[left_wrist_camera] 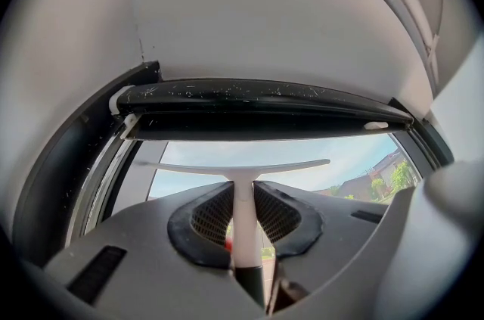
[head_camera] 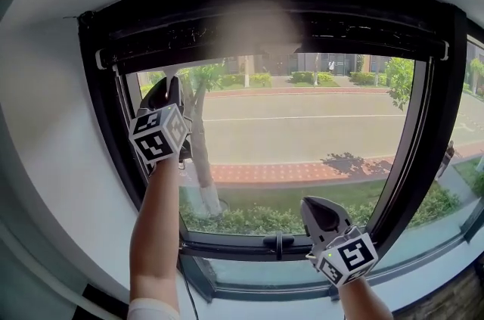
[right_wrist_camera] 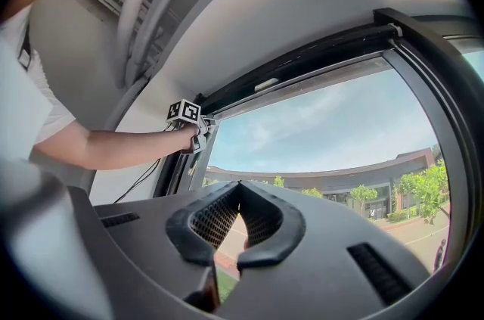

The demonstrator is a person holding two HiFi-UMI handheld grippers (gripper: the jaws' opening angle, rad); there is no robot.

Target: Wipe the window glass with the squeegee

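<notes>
In the head view, the left tongs (head_camera: 169, 93) are raised at the upper left of the window glass (head_camera: 302, 129), and the right tongs (head_camera: 321, 214) are held low by the bottom frame (head_camera: 227, 241). In the left gripper view, the white squeegee (left_wrist_camera: 240, 173) is clamped by its handle, its blade just under the top frame (left_wrist_camera: 265, 103), so the wiping is judged barely begun. In the right gripper view, the jaws are closed on nothing.
</notes>
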